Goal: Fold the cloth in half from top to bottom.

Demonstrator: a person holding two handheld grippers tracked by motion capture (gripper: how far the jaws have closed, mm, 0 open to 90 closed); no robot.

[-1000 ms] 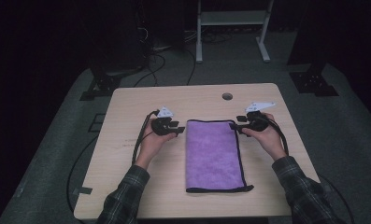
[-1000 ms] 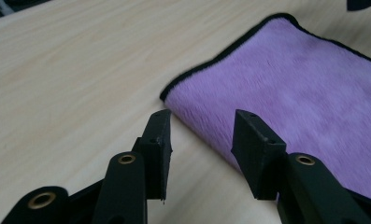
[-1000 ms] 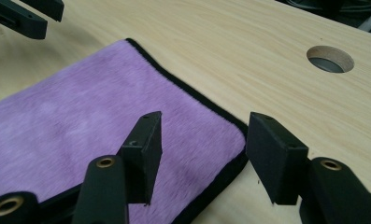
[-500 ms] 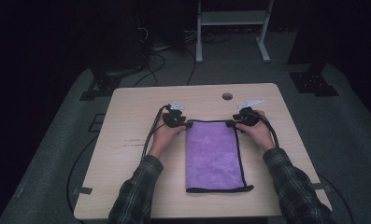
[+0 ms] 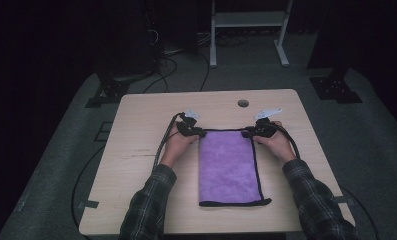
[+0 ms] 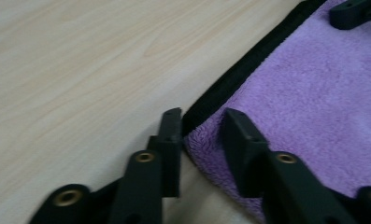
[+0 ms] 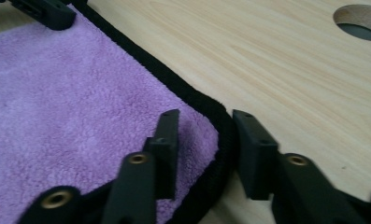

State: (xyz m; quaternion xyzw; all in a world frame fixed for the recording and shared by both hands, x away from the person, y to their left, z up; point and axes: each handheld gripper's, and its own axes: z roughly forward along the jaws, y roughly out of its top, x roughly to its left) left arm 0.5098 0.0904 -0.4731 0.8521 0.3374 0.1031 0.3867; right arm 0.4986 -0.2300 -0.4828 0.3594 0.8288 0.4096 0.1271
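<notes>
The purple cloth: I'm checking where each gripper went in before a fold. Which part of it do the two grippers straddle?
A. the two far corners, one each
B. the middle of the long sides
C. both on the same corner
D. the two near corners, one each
A: in the high view the left gripper and right gripper sit at the far corners of the purple cloth, each with a corner between its jaws.

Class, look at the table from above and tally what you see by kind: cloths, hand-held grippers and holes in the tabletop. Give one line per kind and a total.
Purple cloth: 1
Hand-held grippers, left hand-held gripper and right hand-held gripper: 2
Round hole in the table: 1
Total: 4
</notes>
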